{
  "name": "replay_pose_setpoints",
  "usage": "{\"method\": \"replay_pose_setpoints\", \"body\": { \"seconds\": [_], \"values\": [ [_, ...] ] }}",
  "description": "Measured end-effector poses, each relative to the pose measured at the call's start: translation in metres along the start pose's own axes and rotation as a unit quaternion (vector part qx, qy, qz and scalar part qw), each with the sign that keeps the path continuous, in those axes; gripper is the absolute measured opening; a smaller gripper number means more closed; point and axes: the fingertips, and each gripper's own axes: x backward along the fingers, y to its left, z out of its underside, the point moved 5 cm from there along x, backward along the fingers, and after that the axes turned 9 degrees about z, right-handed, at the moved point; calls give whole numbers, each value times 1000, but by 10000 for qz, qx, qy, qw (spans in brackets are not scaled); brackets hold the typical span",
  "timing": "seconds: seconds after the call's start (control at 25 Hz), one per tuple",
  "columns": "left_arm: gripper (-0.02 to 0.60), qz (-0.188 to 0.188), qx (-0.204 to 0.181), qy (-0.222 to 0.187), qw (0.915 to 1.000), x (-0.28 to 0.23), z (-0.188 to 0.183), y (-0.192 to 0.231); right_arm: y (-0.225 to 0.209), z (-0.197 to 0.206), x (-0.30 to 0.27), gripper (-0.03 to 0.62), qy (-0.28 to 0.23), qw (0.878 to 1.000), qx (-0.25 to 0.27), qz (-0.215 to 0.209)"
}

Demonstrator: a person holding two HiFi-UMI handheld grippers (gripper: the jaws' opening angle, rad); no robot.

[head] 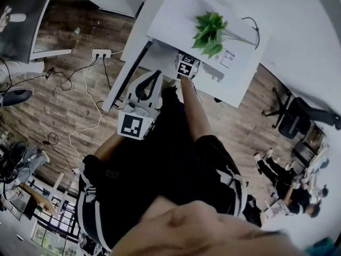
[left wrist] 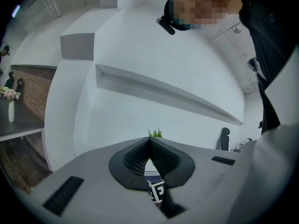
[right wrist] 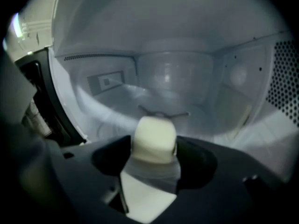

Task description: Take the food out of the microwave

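1. The person's black-clothed torso (head: 176, 164) fills the foreground of the head view, with both arms stretched toward the boxy white microwave (head: 170, 15).
2. The grey right gripper (right wrist: 155, 160) is the nearer one, inside the cavity. Its dark jaws are spread wide and pinch nothing.
3. The grey left gripper (left wrist: 150, 141) is outside the microwave, its jaw tips pressed together and empty.
4. The pale cream, rounded lump of food (right wrist: 154, 136) sits on the clear glass turntable (right wrist: 224, 120). It is straight ahead, centred between the right jaw tips and apparently untouched. Its long axis cannot be told. Closing the jaws there looks sufficient.
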Motion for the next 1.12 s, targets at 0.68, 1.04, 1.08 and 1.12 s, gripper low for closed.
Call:
{"method": "replay_pose_setpoints", "body": {
  "seconds": [0.68, 1.04, 1.08, 1.12],
  "values": [
    [29, -104, -1, 15, 9999, 12, 1, 7, 4, -5, 7, 293, -117, 9995, 22, -282],
    [29, -71, -12, -4, 10000, 18, 0, 6, 5, -8, 22, 293, -167, 9990, -73, -404],
    [31, -64, -21, -9, 10000, 19, -1, 6, 5, -8, 22, 293, -173, 9989, -103, -417],
    [29, -58, -24, -15, 10000, 19, -1, 6, 4, -7, 23, 293, -173, 9989, -123, -411]
  ]
}}
